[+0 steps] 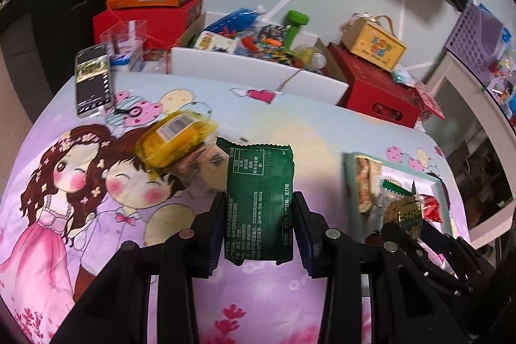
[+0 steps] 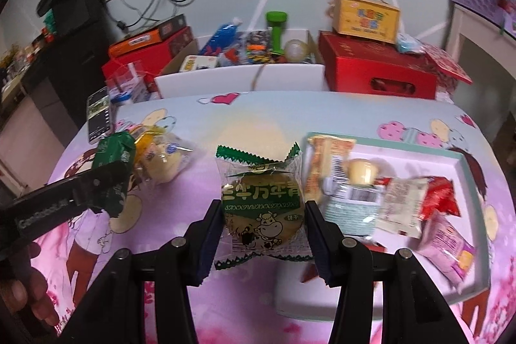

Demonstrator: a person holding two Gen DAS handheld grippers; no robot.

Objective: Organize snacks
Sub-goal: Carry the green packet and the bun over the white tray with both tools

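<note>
1. left gripper (image 1: 259, 228) clamps a dark green packet (image 1: 259, 202) above the cloth.
2. right gripper (image 2: 262, 229) clamps a cow biscuit packet (image 2: 262, 205).
3. the tray (image 2: 464, 179) holds several snack packets (image 2: 403, 202) and a jelly cup (image 2: 361, 171).

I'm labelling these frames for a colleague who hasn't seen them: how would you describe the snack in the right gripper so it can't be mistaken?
Start at the shallow white tray with a pale green rim on the cartoon-print tablecloth. Just left of it, the right gripper clamps a clear packet with green zigzag edges holding a round biscuit. Only this packet has a cartoon cow on it.
</note>
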